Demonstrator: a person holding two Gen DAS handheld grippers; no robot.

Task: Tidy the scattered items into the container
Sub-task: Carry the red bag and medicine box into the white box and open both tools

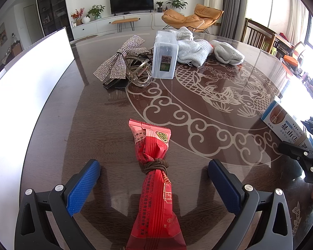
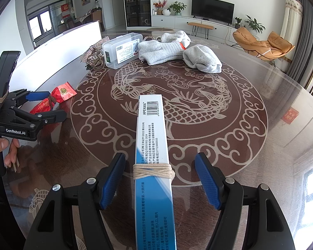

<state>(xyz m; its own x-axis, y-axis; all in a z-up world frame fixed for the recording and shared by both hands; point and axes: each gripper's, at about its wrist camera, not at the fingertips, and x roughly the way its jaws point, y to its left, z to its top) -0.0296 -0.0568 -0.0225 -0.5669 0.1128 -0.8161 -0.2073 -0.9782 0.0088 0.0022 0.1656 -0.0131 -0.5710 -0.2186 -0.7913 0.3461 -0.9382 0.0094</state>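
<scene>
A red snack packet [image 1: 154, 162], tied at its middle with brown string, lies on the dark table between the blue pads of my left gripper [image 1: 154, 179]. The jaws stand wide, clear of it on both sides. In the right wrist view a long blue-and-white box [image 2: 152, 145], bound with beige string, lies between the fingers of my right gripper [image 2: 159, 179], which is open with gaps either side. A large white container [image 1: 31, 79] stands along the table's left edge. The right wrist view also shows the left gripper [image 2: 56, 104] around the packet [image 2: 62, 92].
At the far side sit a clear plastic case [image 1: 164, 56], a rhinestone bow [image 1: 119, 58], a hair claw clip [image 1: 138, 73] and grey knitted cloths [image 1: 198, 50]. A hand [image 2: 2, 145] holds the left gripper's handle. The patterned table [image 2: 219, 125] stretches right.
</scene>
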